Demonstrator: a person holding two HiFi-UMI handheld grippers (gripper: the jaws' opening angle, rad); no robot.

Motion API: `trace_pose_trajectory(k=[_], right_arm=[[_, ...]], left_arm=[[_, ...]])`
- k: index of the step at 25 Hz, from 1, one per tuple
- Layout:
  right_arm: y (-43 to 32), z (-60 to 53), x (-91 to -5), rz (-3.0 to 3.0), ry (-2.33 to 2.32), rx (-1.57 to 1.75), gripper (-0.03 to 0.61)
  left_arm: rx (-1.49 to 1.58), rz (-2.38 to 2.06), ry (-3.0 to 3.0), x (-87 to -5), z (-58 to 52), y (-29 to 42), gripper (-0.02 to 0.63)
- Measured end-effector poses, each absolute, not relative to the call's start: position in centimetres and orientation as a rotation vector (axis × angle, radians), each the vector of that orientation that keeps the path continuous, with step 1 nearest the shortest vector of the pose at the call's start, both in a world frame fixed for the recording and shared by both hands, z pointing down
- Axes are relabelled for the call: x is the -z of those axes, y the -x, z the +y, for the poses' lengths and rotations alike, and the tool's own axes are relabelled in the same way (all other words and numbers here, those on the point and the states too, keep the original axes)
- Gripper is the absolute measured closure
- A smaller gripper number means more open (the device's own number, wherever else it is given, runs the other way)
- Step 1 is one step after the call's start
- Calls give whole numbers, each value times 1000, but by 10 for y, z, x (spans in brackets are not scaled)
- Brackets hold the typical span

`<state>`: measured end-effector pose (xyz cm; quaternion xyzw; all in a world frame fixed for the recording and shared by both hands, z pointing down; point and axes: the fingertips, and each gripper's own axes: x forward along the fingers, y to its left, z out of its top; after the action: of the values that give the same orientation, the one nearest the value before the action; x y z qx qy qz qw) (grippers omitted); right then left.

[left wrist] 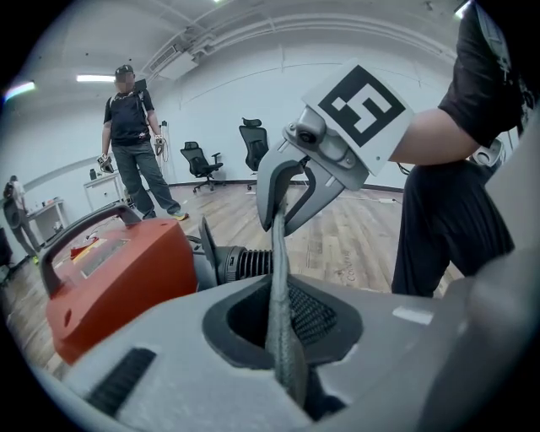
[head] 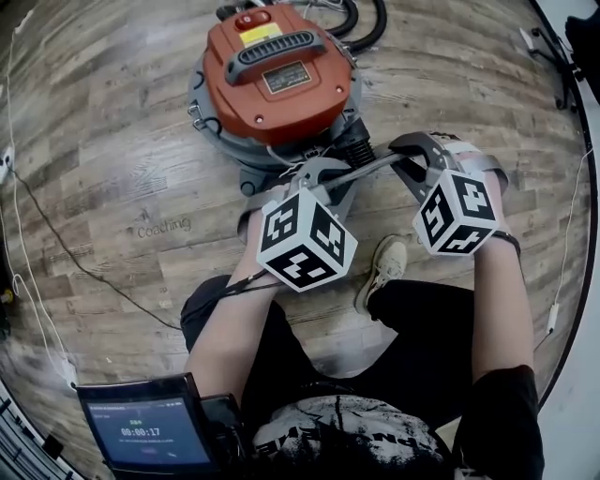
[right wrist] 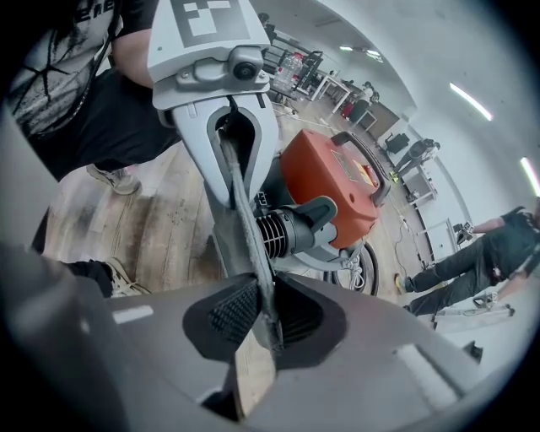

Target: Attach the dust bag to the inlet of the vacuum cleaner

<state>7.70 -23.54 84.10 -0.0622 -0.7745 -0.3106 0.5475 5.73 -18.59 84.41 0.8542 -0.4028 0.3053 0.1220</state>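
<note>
The orange-topped vacuum cleaner [head: 272, 84] [left wrist: 110, 278] [right wrist: 337, 186] stands on the wood floor. Its black ribbed inlet [head: 356, 148] [left wrist: 245, 263] [right wrist: 283, 232] faces me. The grey dust bag [head: 361, 169] [left wrist: 278, 278] [right wrist: 245, 211], seen edge-on as a thin strip, spans between both grippers just in front of the inlet. My left gripper [head: 314, 173] [left wrist: 287, 354] [right wrist: 228, 126] is shut on one end. The other end lies in my right gripper [head: 411, 159] [right wrist: 266, 325] [left wrist: 278, 211], whose jaws stand slightly apart, with a sliver of floor showing beside the strip.
My shoe [head: 382, 267] and legs are directly below the grippers. A tablet [head: 141, 431] sits at my left hip. A thin cable [head: 75, 253] crosses the floor at left and a black hose [head: 366, 23] curls behind the vacuum. A person [left wrist: 135, 152] and office chairs [left wrist: 253, 143] stand far off.
</note>
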Motion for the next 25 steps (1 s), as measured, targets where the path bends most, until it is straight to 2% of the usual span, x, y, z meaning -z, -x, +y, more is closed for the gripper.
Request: trace_pose_trajectory(k=[9,16,25], right_arm=[[-75,-235,-843,-1843,185,755,533],[-69,-239,-845,-1859,174,715,523],[-68,-237,-841,-1864,159,738,528]], left_arm=[[-1025,-1164,-2471,-846,-186,-54,584],[-887,-1145,-2437,-850,-190,-53,580],[-930,-1162,-2429,-849,-193,-47,580]])
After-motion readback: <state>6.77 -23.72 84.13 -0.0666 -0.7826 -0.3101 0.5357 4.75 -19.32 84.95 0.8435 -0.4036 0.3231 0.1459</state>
